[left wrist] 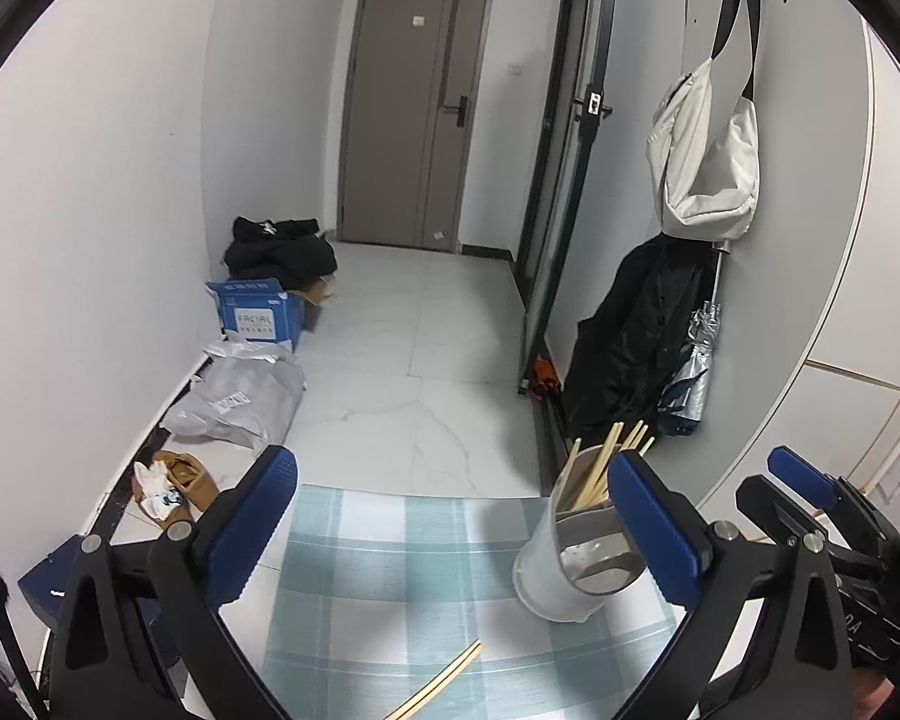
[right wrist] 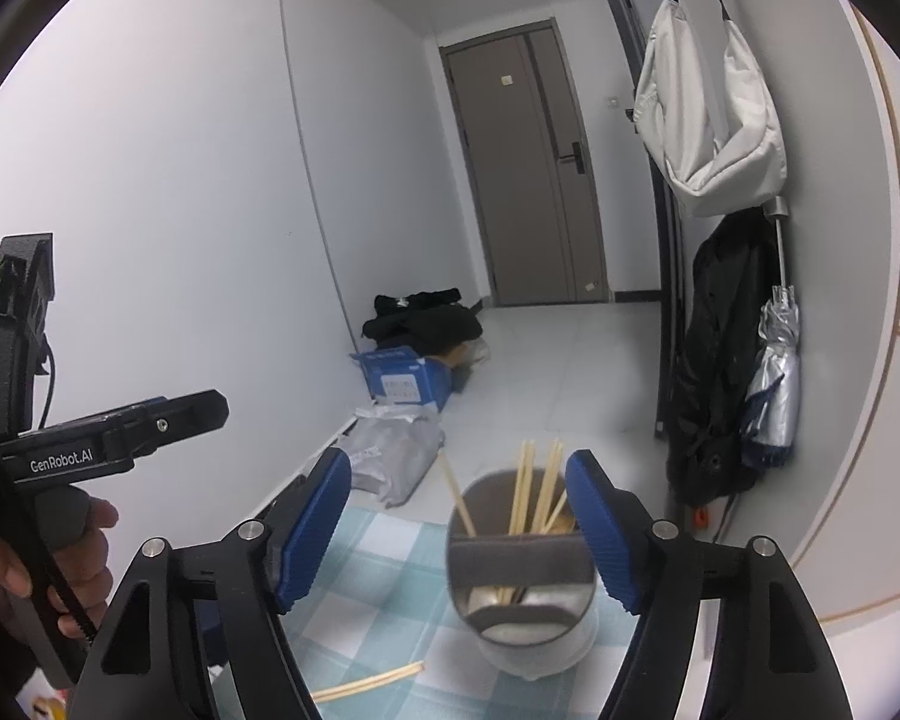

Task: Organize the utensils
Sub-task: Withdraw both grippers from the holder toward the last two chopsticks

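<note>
Over the checked cloth | left gripper fingers wide apart, empty | right gripper fingers spread, holding nothing

One utensil holder; two loose chopsticks on cloth.

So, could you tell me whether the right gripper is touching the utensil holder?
Cannot tell: in the right wrist view the right gripper has open jaws, and its right pad overlaps the utensil holder rim.

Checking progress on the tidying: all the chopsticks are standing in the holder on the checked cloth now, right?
Not all. The left wrist view shows a pair of chopsticks lying flat on the checked cloth; the others stand in the holder.
</note>
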{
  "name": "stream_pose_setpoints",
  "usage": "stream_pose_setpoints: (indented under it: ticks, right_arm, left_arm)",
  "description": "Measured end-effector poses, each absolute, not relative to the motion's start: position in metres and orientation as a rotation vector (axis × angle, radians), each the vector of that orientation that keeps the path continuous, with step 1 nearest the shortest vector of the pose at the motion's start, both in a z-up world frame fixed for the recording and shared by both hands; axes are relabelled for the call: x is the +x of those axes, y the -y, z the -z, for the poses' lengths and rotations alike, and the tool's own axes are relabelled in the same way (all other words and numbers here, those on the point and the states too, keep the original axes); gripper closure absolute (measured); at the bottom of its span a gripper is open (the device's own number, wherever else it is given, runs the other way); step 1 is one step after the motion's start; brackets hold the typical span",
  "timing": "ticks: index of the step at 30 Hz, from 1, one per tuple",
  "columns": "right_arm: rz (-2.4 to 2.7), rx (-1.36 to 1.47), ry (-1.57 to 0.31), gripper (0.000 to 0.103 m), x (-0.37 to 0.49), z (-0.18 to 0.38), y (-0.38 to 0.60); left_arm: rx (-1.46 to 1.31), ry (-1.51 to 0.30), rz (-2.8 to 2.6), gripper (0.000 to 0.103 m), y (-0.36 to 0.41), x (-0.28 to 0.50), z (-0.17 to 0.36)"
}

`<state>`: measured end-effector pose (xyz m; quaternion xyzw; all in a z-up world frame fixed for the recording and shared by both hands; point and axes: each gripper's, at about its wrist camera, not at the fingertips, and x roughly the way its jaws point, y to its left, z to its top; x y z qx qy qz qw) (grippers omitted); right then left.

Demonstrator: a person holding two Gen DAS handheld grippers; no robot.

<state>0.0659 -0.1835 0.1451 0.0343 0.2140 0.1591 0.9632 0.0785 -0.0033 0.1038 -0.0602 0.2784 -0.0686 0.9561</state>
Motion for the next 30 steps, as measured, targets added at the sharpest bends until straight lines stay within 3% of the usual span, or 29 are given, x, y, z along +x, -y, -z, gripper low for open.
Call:
stream_pose_setpoints:
  ticks: [4,21,30]
  right_arm:
    - [-0.307,0.048,-0.428,0.020,0.056,-0.138,0.176]
    - [-0.377,0.027,-0.598,0.019,0.050,-0.058,0.135]
    - [-0.365,0.036,-0.828,0.020,0.081,0.004,0.112]
  left_arm:
    - [-0.135,-0.531,0.117,0.001,-0.006,0.067,-0.097]
    - [-0.227,-0.549,0.095,0.001,-0.050,0.063,-0.035]
    - [-0.323,-0.697,0.105,0.001,-0.066,0.075,0.011]
